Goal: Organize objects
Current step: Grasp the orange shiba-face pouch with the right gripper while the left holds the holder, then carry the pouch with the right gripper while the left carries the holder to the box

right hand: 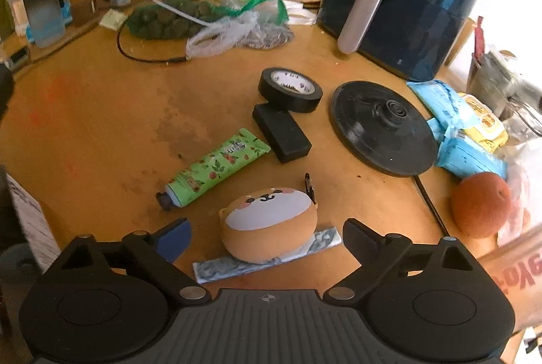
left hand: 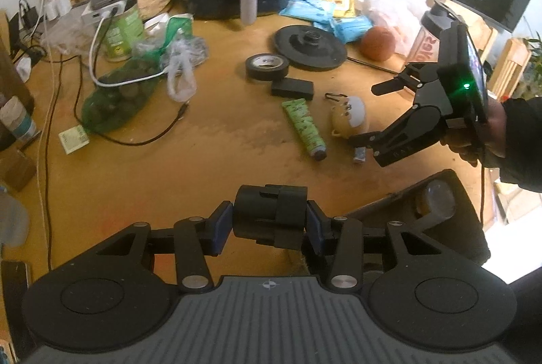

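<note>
The left gripper (left hand: 270,221) pinches a black cylindrical part (left hand: 269,217) above the table's (left hand: 169,161) near edge. The right gripper (right hand: 267,237) hangs spread wide around a dog-faced round case (right hand: 269,225), pads not touching it; the case rests on a flat grey sachet (right hand: 237,265). Just beyond lie a green tube (right hand: 216,169) with unreadable print, a black block (right hand: 281,133) and a tape roll (right hand: 289,89). A bottle (left hand: 427,40) at the right edge shows red letters, only partly legible.

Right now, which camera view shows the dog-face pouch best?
The right wrist view: the dog-face pouch lies near and whole between the open right gripper fingers, face visible. The left wrist view shows it small, farther away, beside that gripper.
</note>
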### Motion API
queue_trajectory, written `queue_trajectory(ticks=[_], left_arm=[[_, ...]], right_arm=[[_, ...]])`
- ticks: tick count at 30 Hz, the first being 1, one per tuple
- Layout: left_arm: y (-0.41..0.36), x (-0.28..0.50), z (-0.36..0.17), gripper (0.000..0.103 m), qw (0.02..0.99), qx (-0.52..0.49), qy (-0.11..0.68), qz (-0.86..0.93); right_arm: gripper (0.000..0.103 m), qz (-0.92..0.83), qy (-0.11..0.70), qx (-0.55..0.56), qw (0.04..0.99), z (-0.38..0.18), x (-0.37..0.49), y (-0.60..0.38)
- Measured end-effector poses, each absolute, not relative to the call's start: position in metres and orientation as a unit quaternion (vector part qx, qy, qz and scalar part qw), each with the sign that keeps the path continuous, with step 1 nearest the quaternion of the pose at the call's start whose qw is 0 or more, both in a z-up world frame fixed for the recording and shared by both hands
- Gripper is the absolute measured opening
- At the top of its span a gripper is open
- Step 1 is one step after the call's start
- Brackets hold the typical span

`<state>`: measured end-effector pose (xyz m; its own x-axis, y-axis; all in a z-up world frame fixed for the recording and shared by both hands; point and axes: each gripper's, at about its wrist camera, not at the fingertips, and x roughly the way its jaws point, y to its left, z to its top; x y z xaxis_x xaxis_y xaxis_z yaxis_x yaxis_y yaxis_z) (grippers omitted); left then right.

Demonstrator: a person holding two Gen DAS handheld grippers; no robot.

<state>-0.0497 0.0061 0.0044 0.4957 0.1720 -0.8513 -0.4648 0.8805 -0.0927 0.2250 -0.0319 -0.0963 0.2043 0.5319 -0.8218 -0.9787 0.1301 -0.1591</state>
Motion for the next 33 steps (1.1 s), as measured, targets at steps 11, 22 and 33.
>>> queue_trajectory(ticks=[11, 22, 33], left_arm=[[0.007, -0.06, 0.002, 0.045, 0.845, -0.168, 0.468, 0.199], [0.002, -0.063, 0.003, 0.045, 0.845, -0.166, 0.468, 0.198], [-0.007, -0.051, 0.008, 0.045, 0.853, -0.155, 0.467, 0.177]], right_arm=[[0.075, 0.547, 0.294, -0.408, 0.669, -0.115, 0.223, -0.014], [0.072, 0.552, 0.289, -0.395, 0.675, -0.109, 0.225, -0.017], [0.072, 0.559, 0.268, -0.361, 0.697, -0.076, 0.222, -0.043]])
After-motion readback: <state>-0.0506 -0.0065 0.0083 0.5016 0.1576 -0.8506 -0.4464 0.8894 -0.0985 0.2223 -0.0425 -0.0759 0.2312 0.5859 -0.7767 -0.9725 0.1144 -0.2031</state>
